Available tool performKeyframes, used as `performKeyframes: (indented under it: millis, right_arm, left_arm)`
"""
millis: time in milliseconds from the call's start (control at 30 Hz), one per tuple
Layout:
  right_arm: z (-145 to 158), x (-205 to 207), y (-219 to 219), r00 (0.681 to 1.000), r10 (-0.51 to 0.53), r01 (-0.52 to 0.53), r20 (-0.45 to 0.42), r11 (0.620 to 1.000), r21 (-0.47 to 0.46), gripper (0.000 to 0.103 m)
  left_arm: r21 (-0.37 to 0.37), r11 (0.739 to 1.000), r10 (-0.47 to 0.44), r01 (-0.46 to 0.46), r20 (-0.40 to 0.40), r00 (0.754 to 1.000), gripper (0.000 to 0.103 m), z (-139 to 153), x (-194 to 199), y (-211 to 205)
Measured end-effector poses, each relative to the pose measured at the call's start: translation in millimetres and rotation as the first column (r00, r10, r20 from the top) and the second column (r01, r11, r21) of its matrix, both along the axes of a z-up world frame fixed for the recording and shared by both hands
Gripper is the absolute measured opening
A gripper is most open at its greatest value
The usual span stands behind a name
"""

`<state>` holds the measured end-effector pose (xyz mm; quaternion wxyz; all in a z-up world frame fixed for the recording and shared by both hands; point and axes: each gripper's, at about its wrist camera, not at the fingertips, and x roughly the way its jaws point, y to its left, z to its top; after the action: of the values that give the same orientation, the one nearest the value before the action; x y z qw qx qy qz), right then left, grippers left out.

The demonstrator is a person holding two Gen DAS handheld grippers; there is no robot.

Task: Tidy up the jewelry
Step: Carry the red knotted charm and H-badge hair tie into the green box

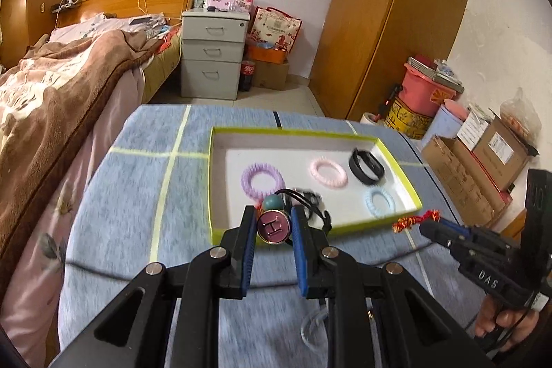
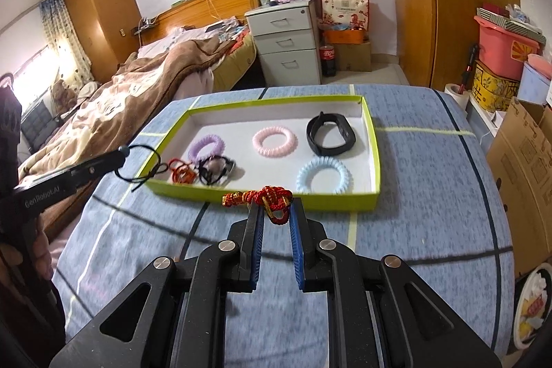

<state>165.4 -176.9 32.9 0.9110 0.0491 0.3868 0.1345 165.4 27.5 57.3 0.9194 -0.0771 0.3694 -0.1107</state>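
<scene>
Blue checked cloth (image 2: 431, 181) under yellow-rimmed tray (image 2: 374, 140)

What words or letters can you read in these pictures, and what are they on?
"H": on the round purple charm held in the left hand-held gripper.
"DAS": on the body of the right hand-held gripper, seen from the left wrist.
"GenRobot.AI": on the side of the left hand-held gripper, seen from the right wrist.
The cola bottle label and cardboard box labels are too small to read.
</scene>
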Motion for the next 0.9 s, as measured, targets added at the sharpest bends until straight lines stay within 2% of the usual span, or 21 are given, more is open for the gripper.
performKeyframes:
  millis: [467,567,667,900]
  right_arm:
    - [-25,49,11,0.998,0.012,-0.015,-0.067,0.999,-0.032,0.016]
    - [-28,54,11,0.997,0.010,-0.013,-0.074,0.999,-0.035,0.016]
    - [-31,57,13,0.997,0.018,-0.022,-0.081,0.999,-0.044,0.016]
    - [-35,62,17,0.996,0.023,-0.028,-0.089,0.998,-0.055,0.016]
  left_arm:
    - [0.008,1.000,0.020,-0.020,-0.032,0.999,0.021,-13,71,1]
    - [-0.012,1.000,0.027,-0.028,-0.057,0.998,0.021,-19,85,3]
    - [0.017,0.999,0.032,-0.031,-0.058,0.998,0.021,-23,93,-1]
    - [-0.004,0.999,0.031,-0.032,-0.097,0.995,0.021,-37,106,-3]
